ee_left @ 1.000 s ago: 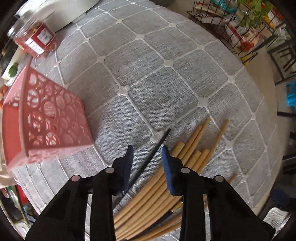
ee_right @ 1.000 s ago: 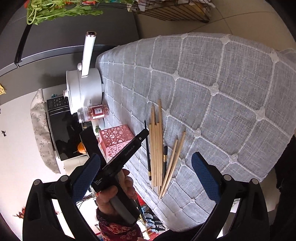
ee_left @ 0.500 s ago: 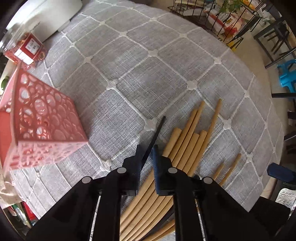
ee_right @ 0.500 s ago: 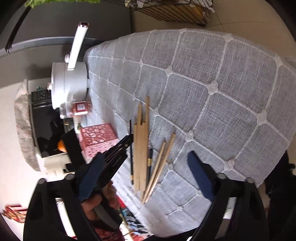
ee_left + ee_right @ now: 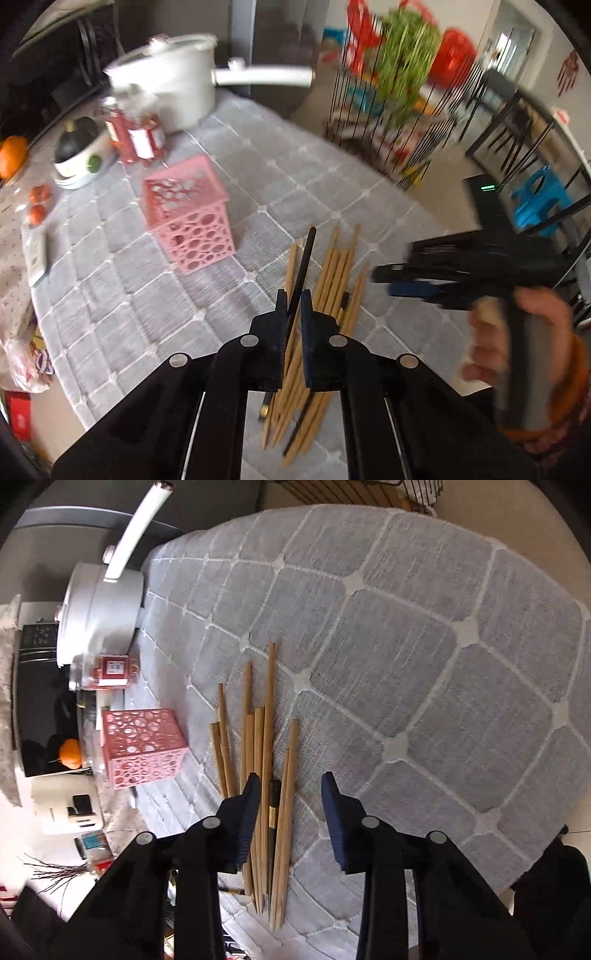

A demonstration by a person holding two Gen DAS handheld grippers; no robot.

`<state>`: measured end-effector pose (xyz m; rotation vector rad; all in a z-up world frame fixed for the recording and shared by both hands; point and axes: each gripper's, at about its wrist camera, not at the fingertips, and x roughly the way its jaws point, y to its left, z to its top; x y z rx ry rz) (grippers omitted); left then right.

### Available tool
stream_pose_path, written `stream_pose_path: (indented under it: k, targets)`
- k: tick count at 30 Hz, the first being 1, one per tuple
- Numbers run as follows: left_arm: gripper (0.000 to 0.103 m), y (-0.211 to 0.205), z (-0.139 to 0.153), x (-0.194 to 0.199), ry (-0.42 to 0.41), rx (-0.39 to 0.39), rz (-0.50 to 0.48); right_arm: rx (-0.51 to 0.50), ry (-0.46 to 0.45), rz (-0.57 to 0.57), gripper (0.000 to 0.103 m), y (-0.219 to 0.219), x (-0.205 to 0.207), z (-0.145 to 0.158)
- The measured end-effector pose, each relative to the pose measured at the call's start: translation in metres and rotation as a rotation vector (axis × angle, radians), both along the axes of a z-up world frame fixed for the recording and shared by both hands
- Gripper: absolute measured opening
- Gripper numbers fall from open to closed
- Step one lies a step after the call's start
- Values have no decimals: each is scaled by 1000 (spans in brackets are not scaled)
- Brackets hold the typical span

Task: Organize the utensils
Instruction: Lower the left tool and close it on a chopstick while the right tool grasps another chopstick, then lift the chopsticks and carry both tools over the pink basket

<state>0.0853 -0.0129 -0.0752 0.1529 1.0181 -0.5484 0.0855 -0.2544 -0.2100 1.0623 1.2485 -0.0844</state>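
Tablecloth (image 5: pixel 424 635): grey, quilted in squares with pale seams, spread over the table. White pot (image 5: pixel 166 96) with long handle at the far edge; red-labelled jar (image 5: pixel 135 134) just in front of it. Wire rack (image 5: pixel 388 122) with greenery on the floor beyond. Pink perforated basket (image 5: pixel 188 218) upright on the cloth. Wooden chopsticks (image 5: pixel 255 768) in a loose bundle just right of the basket, flat, roughly parallel, long axes running away from the cameras. Left gripper (image 5: pixel 294 301) clamped on a black chopstick (image 5: pixel 304 258), raised above the bundle, free end pointing forward and up, right of the basket. Right gripper (image 5: pixel 291 786) spread wide over the bundle's near part, holding nothing.
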Motion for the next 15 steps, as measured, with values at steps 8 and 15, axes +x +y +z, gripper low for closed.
stream_pose_path:
  k: [8,15]
  targets:
    - [4,47,33,-32,-75,-83,35,-127,21,-12,19,22,17,-3]
    - [4,66,43,-39,-103,-129,58,-158,46,-32,17,20,17,-9]
